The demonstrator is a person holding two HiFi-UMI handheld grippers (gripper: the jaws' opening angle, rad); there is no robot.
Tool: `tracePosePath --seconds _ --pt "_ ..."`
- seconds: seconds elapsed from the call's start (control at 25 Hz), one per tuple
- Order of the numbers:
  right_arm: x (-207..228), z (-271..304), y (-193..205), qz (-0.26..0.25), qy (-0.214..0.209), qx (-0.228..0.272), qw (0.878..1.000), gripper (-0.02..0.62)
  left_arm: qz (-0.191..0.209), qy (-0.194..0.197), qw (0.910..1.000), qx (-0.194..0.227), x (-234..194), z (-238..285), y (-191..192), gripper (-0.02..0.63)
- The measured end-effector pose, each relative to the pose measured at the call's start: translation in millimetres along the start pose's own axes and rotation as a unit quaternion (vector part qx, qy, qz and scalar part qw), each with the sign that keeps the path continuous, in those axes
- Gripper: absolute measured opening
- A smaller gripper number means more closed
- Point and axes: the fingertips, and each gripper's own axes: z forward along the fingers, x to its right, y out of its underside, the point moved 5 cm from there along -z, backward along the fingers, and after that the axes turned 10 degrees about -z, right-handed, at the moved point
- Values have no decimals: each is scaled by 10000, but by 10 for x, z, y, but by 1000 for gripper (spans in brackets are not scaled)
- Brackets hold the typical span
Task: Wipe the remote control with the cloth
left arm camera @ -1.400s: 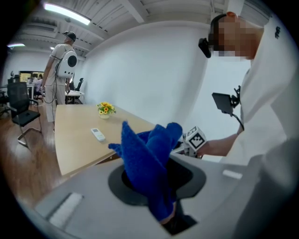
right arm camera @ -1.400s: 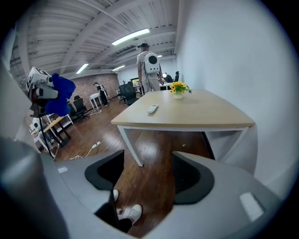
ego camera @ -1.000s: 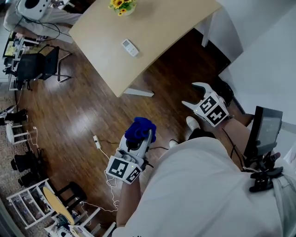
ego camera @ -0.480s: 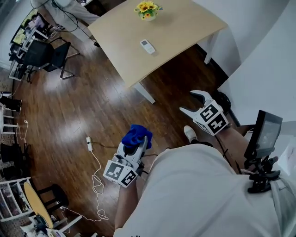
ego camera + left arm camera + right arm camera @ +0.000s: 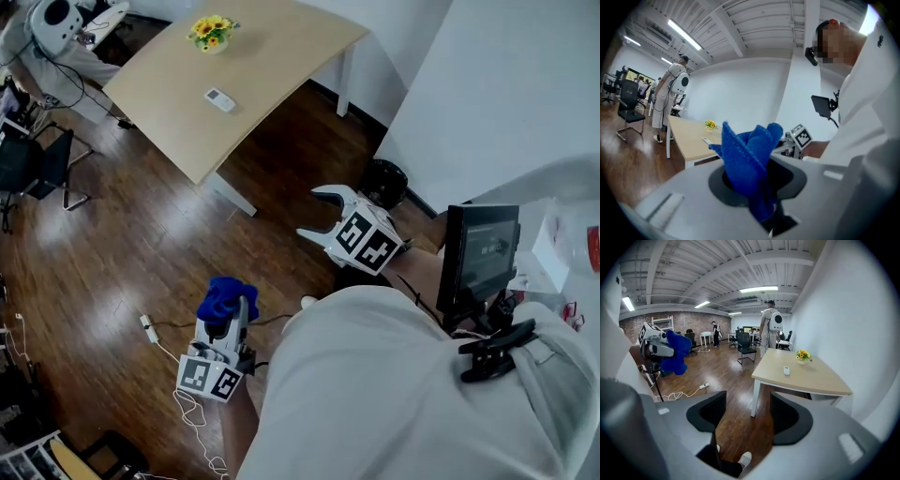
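The dark wooden floor (image 5: 169, 225) takes most of the room, and on it stands a pale wooden surface (image 5: 281, 56) with white legs, close to the white wall. The person who holds the tools stands well apart from this surface, with open floor between.

The right gripper (image 5: 309, 212) is held out in front of the body and points toward the surface. Its two white jaws stand wide apart, and its own view shows only the floor and a leg of the surface between them, so it carries nothing. The left gripper (image 5: 228, 311) is lower and nearer to the body, over the floor. Its jaws are closed on the cloth (image 5: 225, 292), which is bright blue, with a knitted texture. The cloth is bunched up, its folds stick out past the jaws in loose points, and the lower part is pinched deep in the gap.

The remote control (image 5: 221, 99) is small, white and oblong, with a darker window at one end. It lies flat on the surface, about in the middle, and neither gripper is near it. Just beyond it, toward the far corner, stands a little bunch of yellow flowers (image 5: 211, 33), not touching the remote control.
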Motion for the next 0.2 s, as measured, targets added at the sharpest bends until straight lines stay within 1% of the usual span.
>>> tracePosePath --seconds 0.2 --pt "-530 -209 -29 121 21 79 9999 298 81 185 9998 3 183 -435 149 110"
